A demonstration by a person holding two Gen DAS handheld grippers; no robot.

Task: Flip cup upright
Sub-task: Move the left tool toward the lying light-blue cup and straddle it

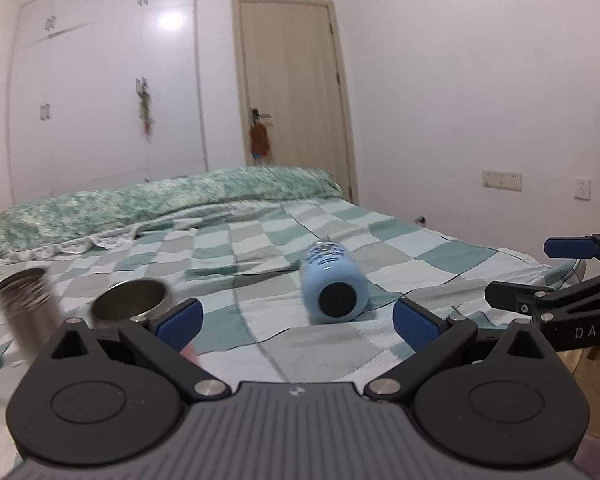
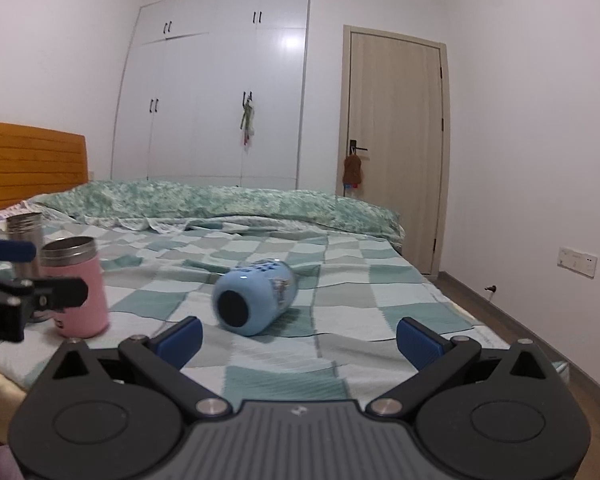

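A light blue cup (image 1: 334,282) lies on its side on the checked bedspread, its dark round end facing me. It also shows in the right wrist view (image 2: 256,296), lying ahead of the gripper and left of centre. My left gripper (image 1: 298,322) is open and empty, with the cup just beyond and between its blue pads. My right gripper (image 2: 300,338) is open and empty, short of the cup. The right gripper also shows at the right edge of the left wrist view (image 1: 540,276), and the left gripper at the left edge of the right wrist view (image 2: 32,272).
A pink cup with a steel rim (image 2: 78,288) stands upright at the left, its open mouth showing in the left wrist view (image 1: 130,298). A steel cup (image 2: 25,236) stands behind it. The bed (image 2: 260,364) has a rolled green quilt (image 2: 220,204) at the far side. The floor lies at the right.
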